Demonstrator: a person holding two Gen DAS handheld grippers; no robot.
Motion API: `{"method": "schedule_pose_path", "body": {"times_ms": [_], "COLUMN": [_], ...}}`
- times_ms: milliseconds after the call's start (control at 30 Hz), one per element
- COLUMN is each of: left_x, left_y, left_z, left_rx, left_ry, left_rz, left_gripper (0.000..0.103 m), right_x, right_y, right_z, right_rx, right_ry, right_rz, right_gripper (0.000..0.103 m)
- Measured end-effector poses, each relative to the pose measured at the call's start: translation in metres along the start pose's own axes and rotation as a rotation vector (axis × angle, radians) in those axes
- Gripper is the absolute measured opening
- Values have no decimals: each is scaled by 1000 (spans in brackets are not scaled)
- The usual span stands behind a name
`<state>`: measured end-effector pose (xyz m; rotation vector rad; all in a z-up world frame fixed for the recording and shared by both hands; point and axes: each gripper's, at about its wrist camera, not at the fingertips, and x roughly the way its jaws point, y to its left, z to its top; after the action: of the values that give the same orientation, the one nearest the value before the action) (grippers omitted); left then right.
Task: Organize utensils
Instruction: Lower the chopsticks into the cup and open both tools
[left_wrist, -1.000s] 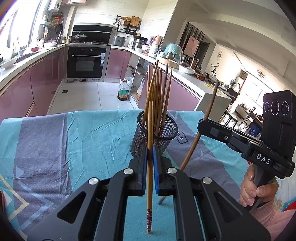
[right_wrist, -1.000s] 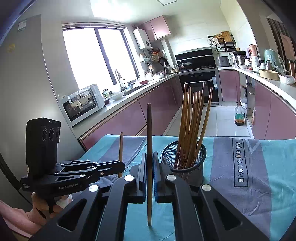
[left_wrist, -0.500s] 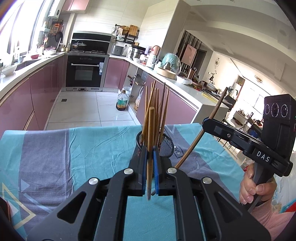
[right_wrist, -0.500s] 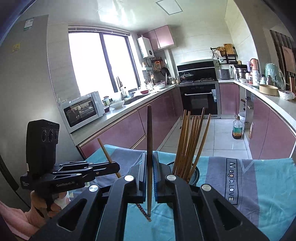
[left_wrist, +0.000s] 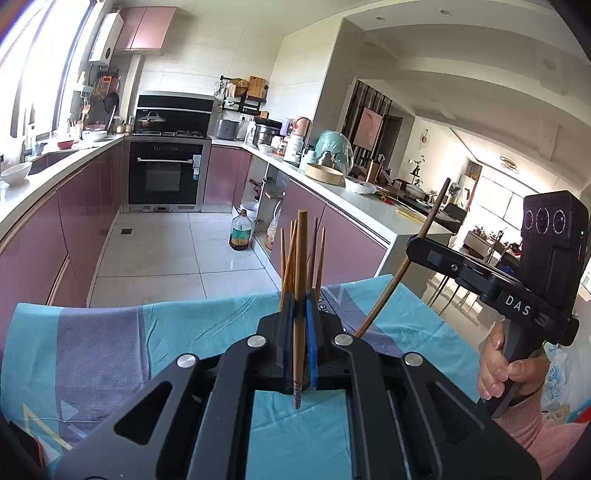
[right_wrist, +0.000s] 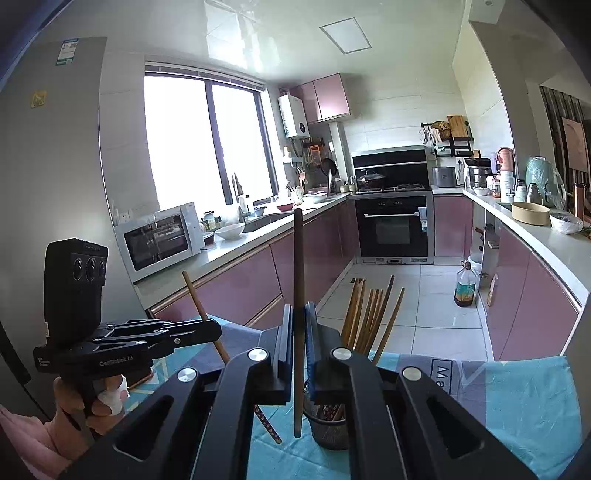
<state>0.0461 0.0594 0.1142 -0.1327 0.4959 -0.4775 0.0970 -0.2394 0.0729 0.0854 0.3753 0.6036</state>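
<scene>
A light chopstick (left_wrist: 300, 295) stands upright between the blue pads of the left gripper (left_wrist: 301, 343), clamped tight, its patterned tip hanging below the jaws above the teal tablecloth (left_wrist: 184, 332). The right gripper (right_wrist: 298, 343) is likewise closed on a dark chopstick (right_wrist: 297, 277), upright and lifted off the cloth. The mesh holder (right_wrist: 327, 424) with its bundle of chopsticks (right_wrist: 369, 314) stands just behind both, near the table's far edge.
</scene>
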Motion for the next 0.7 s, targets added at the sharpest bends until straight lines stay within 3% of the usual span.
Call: {"method": "schedule_pose_path", "body": {"times_ms": [433, 700], "left_x": [-13, -2], "left_y": [-17, -24], "left_z": [40, 46], "left_rx": [50, 51], "left_ry": [-88, -67], "left_rz": [6, 15], "left_gripper": [7, 7], "right_x": [3, 17], "right_y": [-15, -24], "right_z": [19, 17], "right_rx": [10, 39], "right_ry": [-44, -39], "right_rz": [-30, -47], "right_gripper": [5, 5]}}
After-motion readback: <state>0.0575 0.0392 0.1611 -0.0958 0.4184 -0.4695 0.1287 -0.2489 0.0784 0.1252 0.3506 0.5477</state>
